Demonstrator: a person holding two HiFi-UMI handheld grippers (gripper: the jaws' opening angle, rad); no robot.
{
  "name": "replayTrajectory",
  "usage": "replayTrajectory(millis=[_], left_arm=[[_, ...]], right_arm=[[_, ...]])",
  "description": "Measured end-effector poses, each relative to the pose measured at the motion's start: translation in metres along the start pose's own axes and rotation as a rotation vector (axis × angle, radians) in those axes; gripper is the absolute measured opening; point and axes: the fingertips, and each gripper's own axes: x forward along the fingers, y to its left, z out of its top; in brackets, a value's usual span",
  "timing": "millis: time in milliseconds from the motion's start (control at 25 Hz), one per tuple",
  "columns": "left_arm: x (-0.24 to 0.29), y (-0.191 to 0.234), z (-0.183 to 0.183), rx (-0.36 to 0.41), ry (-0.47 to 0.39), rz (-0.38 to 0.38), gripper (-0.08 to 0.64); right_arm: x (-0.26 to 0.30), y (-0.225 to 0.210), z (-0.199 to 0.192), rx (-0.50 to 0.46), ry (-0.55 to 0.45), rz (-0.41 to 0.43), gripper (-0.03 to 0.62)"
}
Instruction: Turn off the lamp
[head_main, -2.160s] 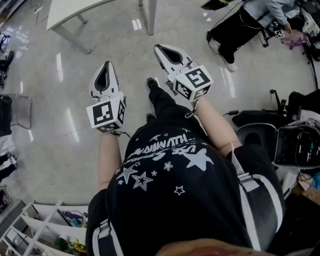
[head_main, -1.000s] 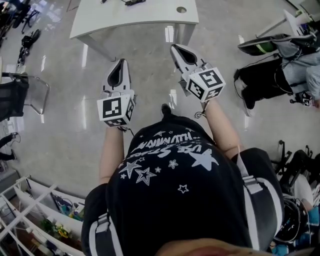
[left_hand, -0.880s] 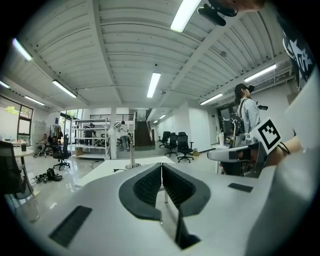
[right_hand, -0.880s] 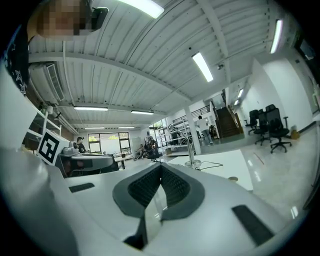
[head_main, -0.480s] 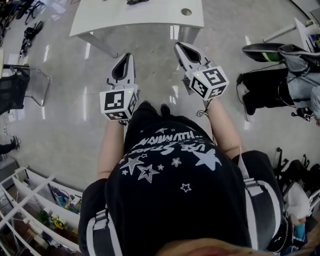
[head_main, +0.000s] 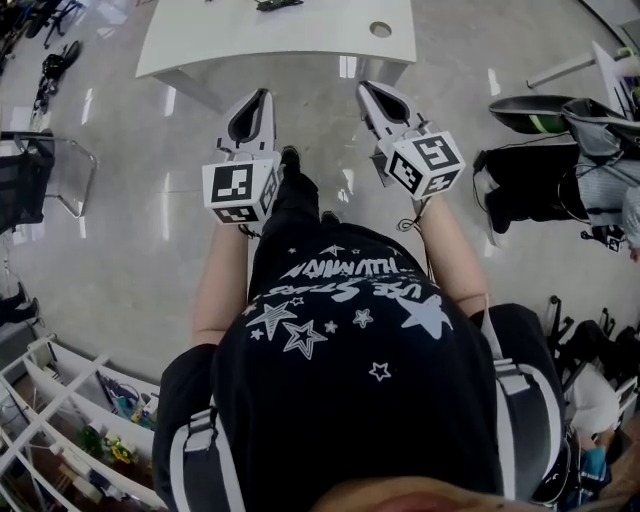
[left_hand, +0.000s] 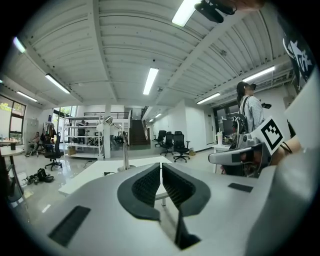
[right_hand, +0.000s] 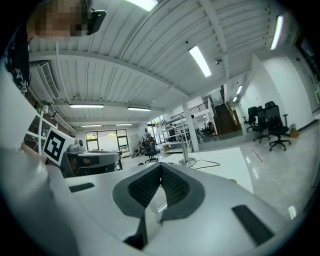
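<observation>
1. The desk lamp (left_hand: 123, 150) is a slim, silvery metal one. It has a thin stem on a round base (right_hand: 188, 161), and a thin arm at the top ends in a small head. I cannot tell whether it is lit.
2. It stands on the white table (head_main: 280, 35) ahead of the person, well apart from both grippers. A dark cable (right_hand: 207, 162) trails from its foot across the tabletop.
3. Its long axis is the upright stem. In both gripper views the arm arches over to the left, with the head at the low end of that curve.
4. There is one lamp, one white table and two grippers, each carrying one marker cube.
5. The left gripper (left_hand: 160, 165) has its ribbed pads pressed together with nothing between them.
6. The right gripper (right_hand: 160, 166) is likewise closed at the tips and empty. Both are held out level towards the table.
</observation>
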Motion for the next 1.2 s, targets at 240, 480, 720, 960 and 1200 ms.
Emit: replayTrajectory(millis=[240,480,720,960,1200], left_arm=[[0.031,0.037,-0.007,-0.019,0.010,-0.012,0.009],[0.063,0.083,-0.011,-0.039,0.018,-0.033,0.009],[0.105,0.137,-0.012,-0.056,0.025,-0.058,0.009],[0.151,0.174,-0.026,-0.079,0.077,-0.171,0.011],[0.196,0.194,-0.050,-0.083,0.140,-0.263,0.011]], right_arm=[[0.047,-0.010,0.003,-0.010,0.021,-0.014,0.005],[0.102,-0.016,0.009,-0.010,0.035,-0.021,0.005],[0.164,-0.028,0.020,-0.021,0.052,-0.046,0.005],[0.220,-0.044,0.028,-0.013,0.069,-0.102,0.005],[0.263,-0.069,0.023,0.011,0.083,-0.160,0.005]])
